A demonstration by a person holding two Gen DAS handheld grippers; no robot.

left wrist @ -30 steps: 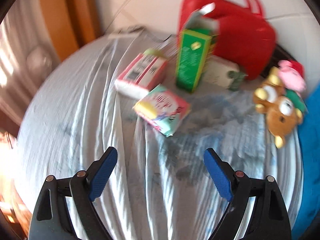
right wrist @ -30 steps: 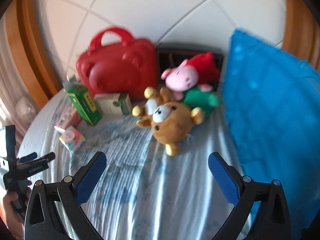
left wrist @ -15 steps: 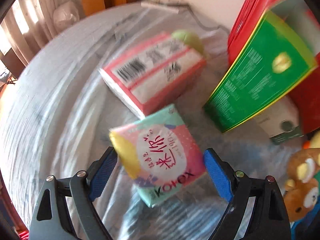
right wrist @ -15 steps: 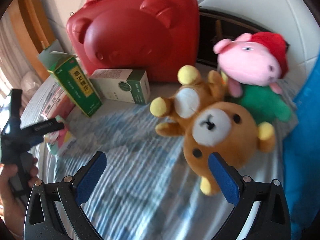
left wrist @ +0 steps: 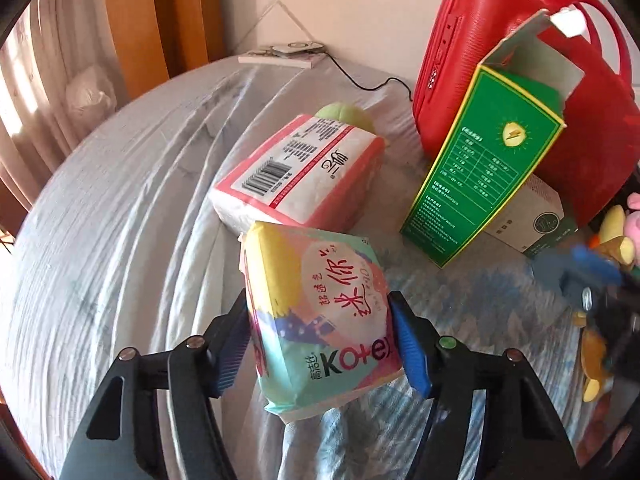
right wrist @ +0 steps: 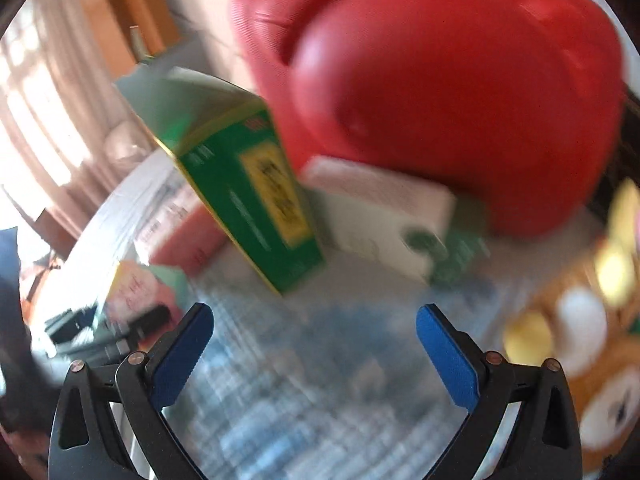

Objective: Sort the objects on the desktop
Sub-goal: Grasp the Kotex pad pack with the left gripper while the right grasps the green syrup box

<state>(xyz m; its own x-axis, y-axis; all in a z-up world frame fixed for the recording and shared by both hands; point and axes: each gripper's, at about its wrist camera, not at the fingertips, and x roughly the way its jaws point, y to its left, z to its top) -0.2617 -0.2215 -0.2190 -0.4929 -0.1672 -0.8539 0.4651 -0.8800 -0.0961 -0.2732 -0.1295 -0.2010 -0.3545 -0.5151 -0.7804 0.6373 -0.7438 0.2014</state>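
Left gripper (left wrist: 320, 344) now clamped on Kotex pack (left wrist: 316, 312), right gripper (right wrist: 314, 354) wide open, nearer green box (right wrist: 256, 200)

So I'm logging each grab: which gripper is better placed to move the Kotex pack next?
Left. The left gripper already has its jaws shut on the Kotex pack. The right gripper is open, holds nothing, and faces the green box.

A home bedroom: a bed (left wrist: 120, 240) under a wrinkled striped sheet, curtains (left wrist: 24, 92) by wooden trim, plush toys (right wrist: 592, 360) and a red case (left wrist: 500, 80).
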